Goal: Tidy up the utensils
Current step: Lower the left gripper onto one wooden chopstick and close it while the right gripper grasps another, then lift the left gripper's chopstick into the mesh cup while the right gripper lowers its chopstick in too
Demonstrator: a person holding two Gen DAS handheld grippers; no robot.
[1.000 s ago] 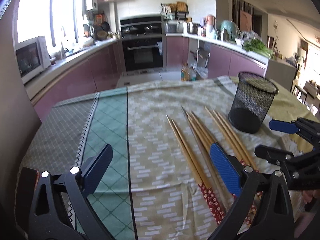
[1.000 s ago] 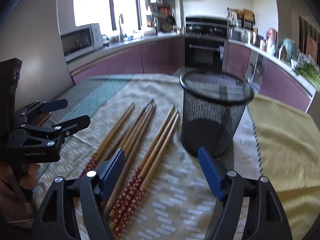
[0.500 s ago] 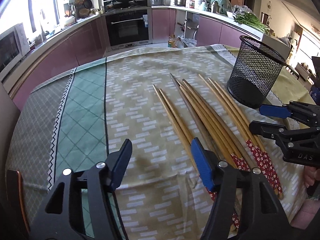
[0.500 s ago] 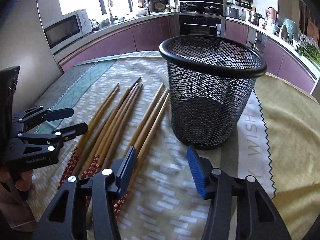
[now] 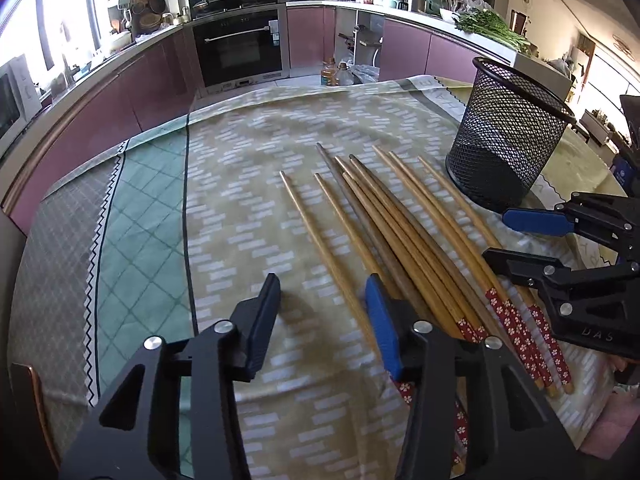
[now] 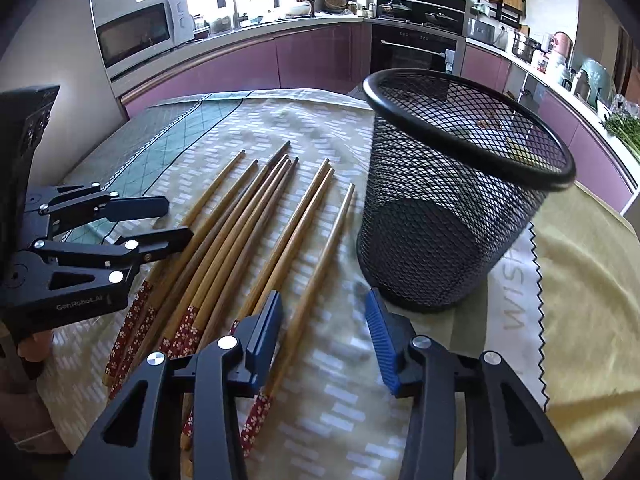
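Several wooden chopsticks (image 5: 404,224) with red flowered handles lie side by side on the patterned tablecloth; they also show in the right wrist view (image 6: 256,232). A black mesh holder (image 5: 506,140) stands upright to their right, and in the right wrist view (image 6: 452,200) it is close ahead. My left gripper (image 5: 322,312) is open, low over the cloth, its right finger over the leftmost chopsticks' handle ends. My right gripper (image 6: 322,328) is open, straddling the rightmost chopstick near its handle, just in front of the holder. Each gripper shows in the other's view, the right (image 5: 516,236) and the left (image 6: 172,220).
The tablecloth (image 5: 240,160) covers a round table with a yellow cloth (image 6: 592,280) on the right side. Purple kitchen cabinets, an oven (image 5: 240,44) and a microwave (image 6: 140,32) stand beyond the table's far edge.
Both grippers have moved forward and down toward the chopsticks and have narrowed while staying open. The right gripper has come closer to the holder.
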